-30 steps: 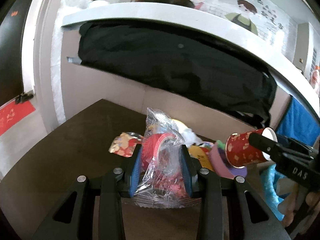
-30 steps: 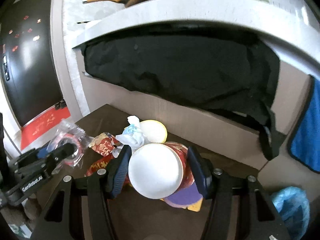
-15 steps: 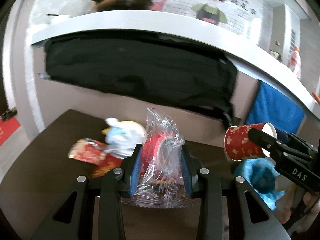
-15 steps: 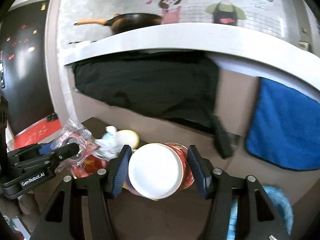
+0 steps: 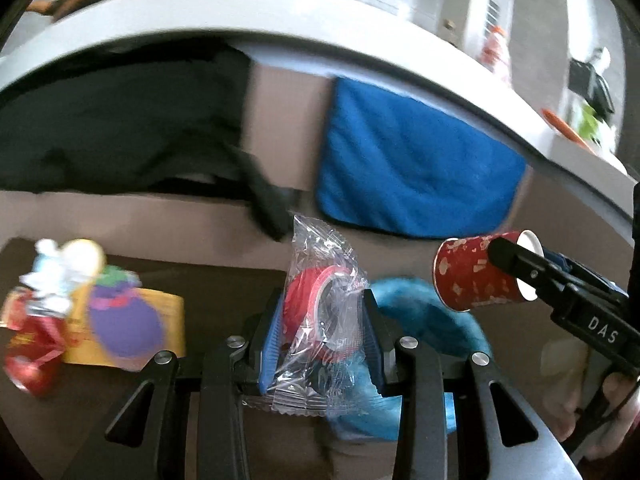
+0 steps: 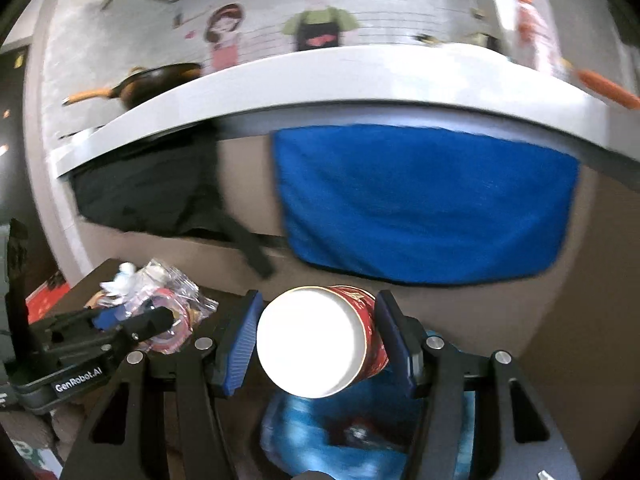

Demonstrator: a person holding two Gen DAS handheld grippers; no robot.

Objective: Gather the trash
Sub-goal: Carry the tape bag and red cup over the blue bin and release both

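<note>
The left tool (image 5: pixel 323 334) is clamped on a clear wrapper (image 5: pixel 320 320) and the right tool (image 6: pixel 316 346) on a red paper cup (image 6: pixel 320 344), both held above the blue bin bag (image 6: pixel 340 436), presumably ready for dropping; more litter (image 5: pixel 80 312) lies on the tabletop (image 5: pixel 224 284) left of the bag.

A clear crinkled wrapper (image 5: pixel 320 320) with red rings inside stands upright above the rim of a blue-lined bin (image 5: pixel 424 316), a red speckled paper cup (image 6: pixel 320 344) lies on its side above that bin, and more wrappers (image 5: pixel 80 312) litter the dark table (image 5: pixel 216 280).
</note>
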